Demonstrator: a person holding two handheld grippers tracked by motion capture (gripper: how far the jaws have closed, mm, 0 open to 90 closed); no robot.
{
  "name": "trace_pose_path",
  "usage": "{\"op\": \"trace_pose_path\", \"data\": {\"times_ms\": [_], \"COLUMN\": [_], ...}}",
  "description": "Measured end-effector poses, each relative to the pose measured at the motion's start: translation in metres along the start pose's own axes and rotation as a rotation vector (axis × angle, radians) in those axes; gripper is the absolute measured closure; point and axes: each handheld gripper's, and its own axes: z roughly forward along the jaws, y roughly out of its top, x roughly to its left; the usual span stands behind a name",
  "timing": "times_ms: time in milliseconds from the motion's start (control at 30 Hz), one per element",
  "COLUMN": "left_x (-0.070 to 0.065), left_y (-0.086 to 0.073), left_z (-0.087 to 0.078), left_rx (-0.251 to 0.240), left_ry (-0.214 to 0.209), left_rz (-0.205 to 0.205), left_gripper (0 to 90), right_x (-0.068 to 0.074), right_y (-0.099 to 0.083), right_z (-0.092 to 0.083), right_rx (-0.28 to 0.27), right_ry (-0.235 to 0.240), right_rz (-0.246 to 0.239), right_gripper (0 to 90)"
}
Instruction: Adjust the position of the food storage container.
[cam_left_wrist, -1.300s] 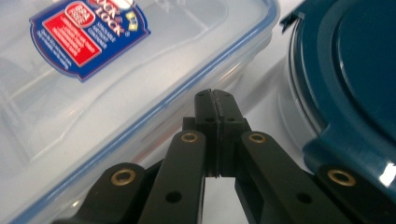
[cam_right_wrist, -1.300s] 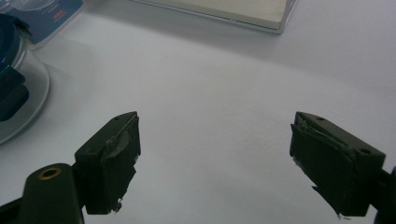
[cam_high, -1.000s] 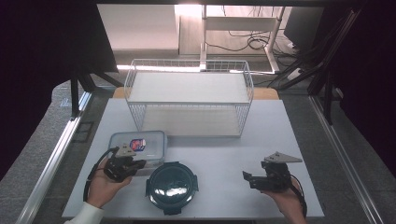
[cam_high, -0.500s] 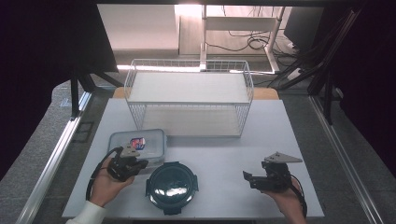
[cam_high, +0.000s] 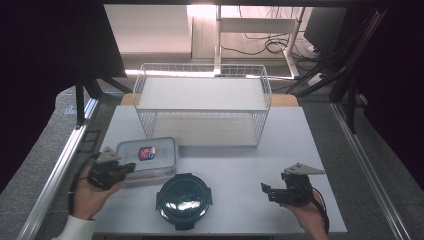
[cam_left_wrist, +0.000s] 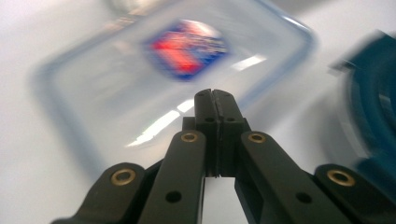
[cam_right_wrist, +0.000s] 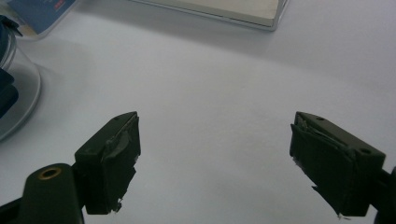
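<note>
1. Rectangular clear container (cam_high: 148, 157): blue-rimmed lid clipped on, red-and-blue label on top; laid flat at the bench's front left, just before the wire rack.
2. Round dark-teal lidded container (cam_high: 183, 200): set flat near it, front centre.

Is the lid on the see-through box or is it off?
On. The clear box has its flat lid with the red and blue sticker sitting over its top, edges lined up with the box.
</note>
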Motion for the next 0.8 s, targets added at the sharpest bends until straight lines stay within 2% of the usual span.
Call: {"op": "trace_pose_path", "data": {"times_ms": [67,167,233,300,333,367,467,800], "left_x": [0.016,0.040,0.052,0.058,0.060,0.060,0.064,0.070], "left_y": [-0.001,-0.003,-0.005,-0.007,-0.008,-0.008,-0.009,-0.011], "left_z": [-0.005,0.001,0.010,0.018,0.023,0.025,0.028,0.040], "left_rx": [0.005,0.049,0.077,0.091,0.104,0.112,0.118,0.171], "left_ry": [0.045,0.087,0.094,0.086,0.080,0.093,0.083,0.080], "left_rz": [-0.042,-0.095,-0.130,-0.153,-0.159,-0.157,-0.175,-0.189], "left_gripper": [89.8,89.8,89.8,89.8,89.8,89.7,89.8,89.8], "right_x": [0.000,-0.001,0.000,0.000,0.000,0.000,-0.002,-0.001], "right_y": [0.000,0.000,0.000,-0.001,-0.001,-0.001,-0.001,0.000], "right_z": [0.000,0.002,0.003,0.003,0.003,0.003,0.004,0.004], "right_rx": [-0.001,0.002,0.005,0.007,0.008,0.009,0.008,0.008], "right_ry": [-0.003,-0.002,0.000,0.001,0.001,0.001,-0.003,0.003], "right_rz": [0.001,0.004,0.000,-0.001,-0.002,-0.002,0.002,0.004], "right_gripper": [16.0,16.0,16.0,16.0,16.0,16.0,16.0,16.0]}}
